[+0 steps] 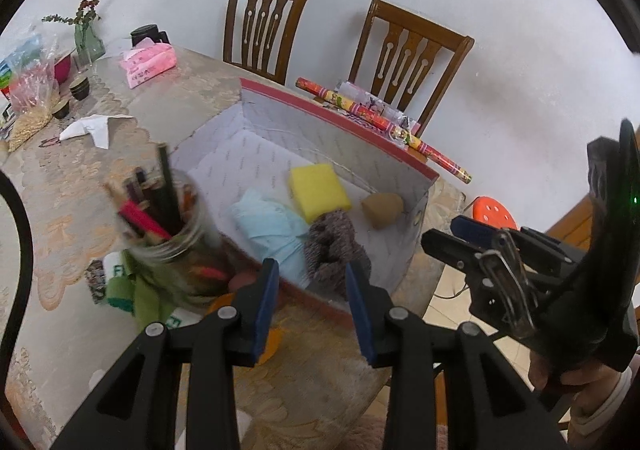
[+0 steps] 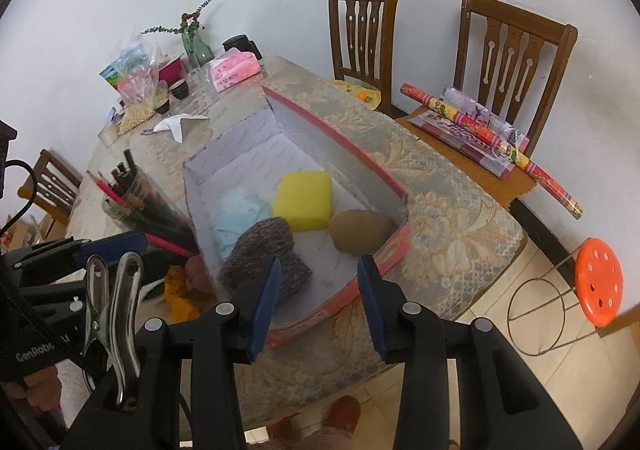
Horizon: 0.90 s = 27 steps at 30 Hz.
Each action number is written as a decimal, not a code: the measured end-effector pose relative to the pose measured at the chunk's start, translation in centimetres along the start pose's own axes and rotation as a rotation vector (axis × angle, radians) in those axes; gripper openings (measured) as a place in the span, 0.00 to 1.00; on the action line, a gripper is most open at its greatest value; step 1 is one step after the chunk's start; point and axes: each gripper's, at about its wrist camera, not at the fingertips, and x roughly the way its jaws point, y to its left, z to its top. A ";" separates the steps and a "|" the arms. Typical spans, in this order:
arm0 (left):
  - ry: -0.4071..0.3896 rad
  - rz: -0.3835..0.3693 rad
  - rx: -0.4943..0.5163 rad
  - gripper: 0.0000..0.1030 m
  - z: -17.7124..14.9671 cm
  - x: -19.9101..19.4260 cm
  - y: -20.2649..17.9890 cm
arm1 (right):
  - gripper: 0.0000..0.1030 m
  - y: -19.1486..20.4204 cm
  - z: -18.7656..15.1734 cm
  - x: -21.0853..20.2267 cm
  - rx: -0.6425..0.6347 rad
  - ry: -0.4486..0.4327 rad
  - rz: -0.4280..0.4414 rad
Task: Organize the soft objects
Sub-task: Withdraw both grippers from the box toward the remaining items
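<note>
Nearby, a pencil jar [image 1: 168,226] crowds the box [image 1: 348,122] — both grippers spread, empty.

One box [image 2: 362,152] ahead of grippers, four soft things inside: one sponge [image 2: 303,200], one blue cloth [image 2: 236,216], one grey knit [image 2: 260,250], one brown lump [image 2: 362,236]. Two chairs [image 2: 362,34] beyond. One stool [image 2: 599,276] right.

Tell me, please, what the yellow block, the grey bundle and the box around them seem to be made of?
Yellow block: likely foam sponge, matte, with soft rounded edges. Grey bundle: apparently knitted yarn or wool, judging by its speckled, fuzzy, slumping surface. Box: probably cardboard, with thin stiff walls, a pale printed lining inside and red outside.
</note>
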 end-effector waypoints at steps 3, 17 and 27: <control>-0.003 0.005 -0.003 0.35 -0.6 -0.9 0.8 | 0.40 1.1 -0.5 -0.5 0.000 -0.004 -0.004; -0.026 0.018 -0.015 0.35 -3.7 -4.8 5.4 | 0.40 5.9 -2.7 -2.2 -0.004 -0.018 -0.015; -0.034 0.032 -0.039 0.35 -5.8 -7.0 9.3 | 0.40 10.0 -4.2 -2.4 -0.025 -0.011 -0.009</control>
